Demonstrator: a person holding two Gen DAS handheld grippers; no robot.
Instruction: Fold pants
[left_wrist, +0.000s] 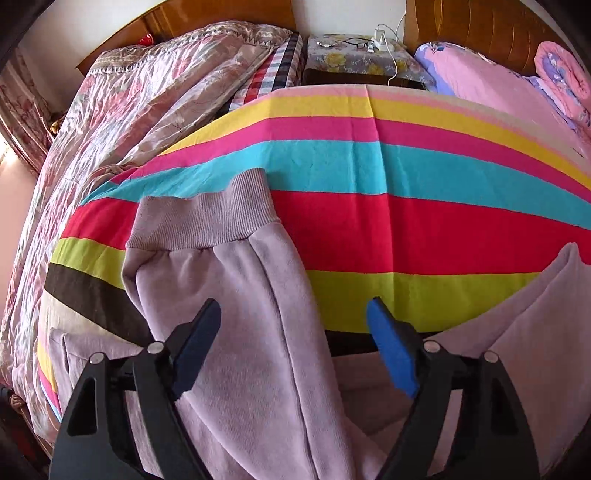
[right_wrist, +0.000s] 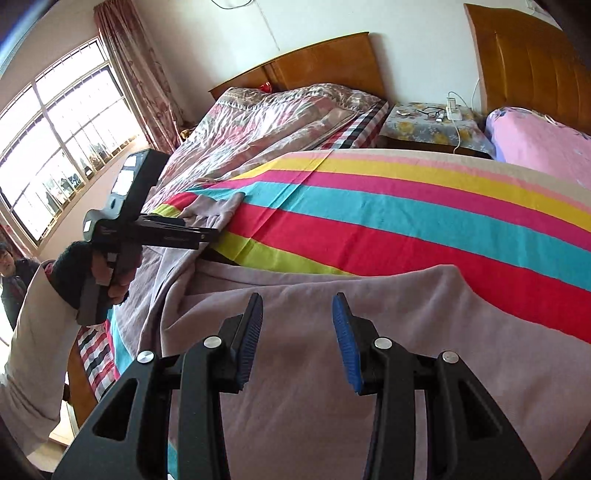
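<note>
Left gripper (left_wrist: 293, 321): fingers spread wide, grasping nothing, poised above one leg of the pants (left_wrist: 236, 295), which runs between the blue pads (left_wrist: 391, 350) toward the ribbed cuff (left_wrist: 207, 218). Right gripper (right_wrist: 297, 325): likewise released, over a broad lilac panel of the same pants near the bed edge. Garment lies spread on the striped sheet (left_wrist: 388, 177), partly hanging over the near side. Beyond: floral quilt (left_wrist: 147, 92), nightstand (left_wrist: 354, 55), pink pillow (left_wrist: 480, 77), wooden headboards (right_wrist: 325, 62).
</note>
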